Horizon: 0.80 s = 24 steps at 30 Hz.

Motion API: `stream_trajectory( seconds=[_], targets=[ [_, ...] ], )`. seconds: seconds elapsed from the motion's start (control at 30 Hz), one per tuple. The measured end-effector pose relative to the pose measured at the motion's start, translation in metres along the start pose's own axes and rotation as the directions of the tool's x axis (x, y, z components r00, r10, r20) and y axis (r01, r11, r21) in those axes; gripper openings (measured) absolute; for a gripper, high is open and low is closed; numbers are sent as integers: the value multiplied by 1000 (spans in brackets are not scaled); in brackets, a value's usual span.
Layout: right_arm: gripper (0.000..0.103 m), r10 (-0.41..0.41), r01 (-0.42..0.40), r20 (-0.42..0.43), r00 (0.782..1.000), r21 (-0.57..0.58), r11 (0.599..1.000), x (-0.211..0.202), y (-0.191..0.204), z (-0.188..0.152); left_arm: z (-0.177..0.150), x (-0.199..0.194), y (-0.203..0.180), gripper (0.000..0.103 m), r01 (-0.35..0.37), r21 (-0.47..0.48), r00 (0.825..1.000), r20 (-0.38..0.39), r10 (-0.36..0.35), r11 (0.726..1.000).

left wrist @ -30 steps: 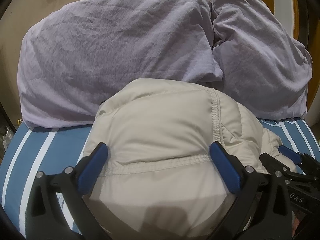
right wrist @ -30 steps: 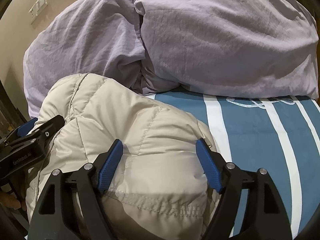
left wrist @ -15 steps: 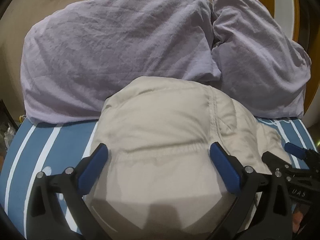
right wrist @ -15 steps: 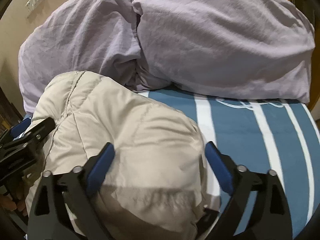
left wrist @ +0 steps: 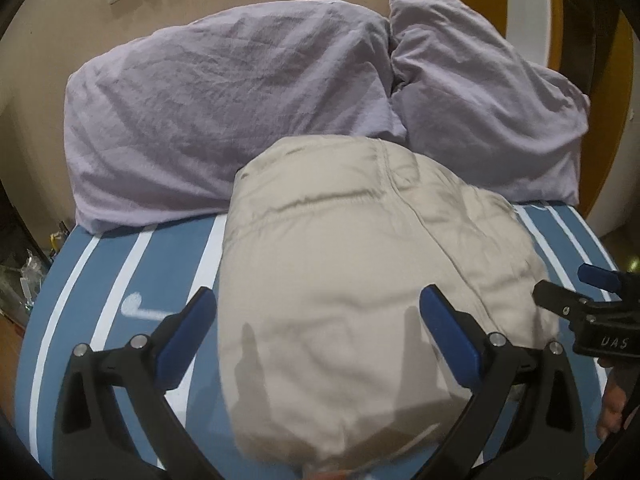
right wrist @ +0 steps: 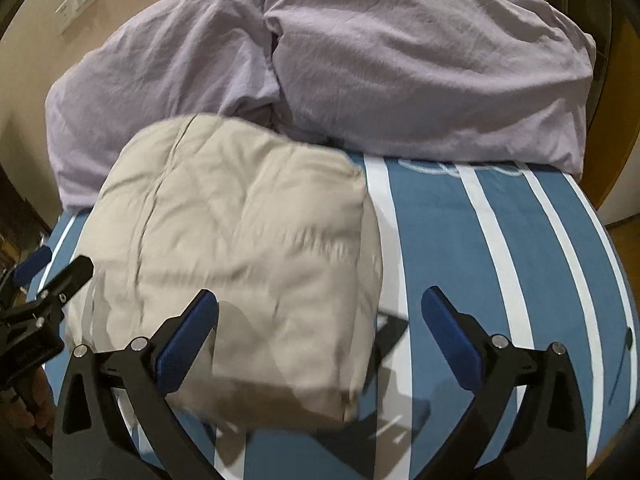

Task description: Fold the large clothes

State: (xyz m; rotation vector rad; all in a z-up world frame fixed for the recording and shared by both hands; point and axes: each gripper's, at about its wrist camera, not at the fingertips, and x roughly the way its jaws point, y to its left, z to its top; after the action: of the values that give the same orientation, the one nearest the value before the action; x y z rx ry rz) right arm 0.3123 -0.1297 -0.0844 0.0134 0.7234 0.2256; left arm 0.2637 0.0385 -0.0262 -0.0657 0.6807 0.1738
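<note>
Folded into a compact bundle: beige puffer jacket [left wrist: 352, 280], lying on the striped bed [right wrist: 520, 260] just before the lilac pillows [left wrist: 224, 120]. Left tool [left wrist: 316, 320] and right tool [right wrist: 320, 320] both spread wide, gripping nothing. Probably little left beyond tidying.

White "UAS" lettering on the right gripper [left wrist: 592, 304] body.

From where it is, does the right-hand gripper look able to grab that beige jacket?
Probably yes. The right gripper is open, with the folded jacket lying right ahead on the striped bed. Nothing sits between them.
</note>
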Motion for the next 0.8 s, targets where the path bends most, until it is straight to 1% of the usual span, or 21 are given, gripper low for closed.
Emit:
stream_trajectory(
  seconds=[0.23,0.43,0.63,0.8],
  targets=[
    [102,21,-22,-16,1000,-53,998,-47,11,-41,-31,-47,16,101,49,-46,999,-13,-49,998],
    [102,76,-77,-63,995,-21,997,-73,9,-66,-53,-80,23,101,87,-84,996,-20,-89,993],
    [102,115,-114,-80,990,22,993,-88,8,-83,-68,-101,24,101,125,-134,991,-28,-130,983],
    [102,117,-116,-60,991,31,993,-96,9,-88,-76,-114,19,101,149,-145,987,-29,-155,978]
  ],
)
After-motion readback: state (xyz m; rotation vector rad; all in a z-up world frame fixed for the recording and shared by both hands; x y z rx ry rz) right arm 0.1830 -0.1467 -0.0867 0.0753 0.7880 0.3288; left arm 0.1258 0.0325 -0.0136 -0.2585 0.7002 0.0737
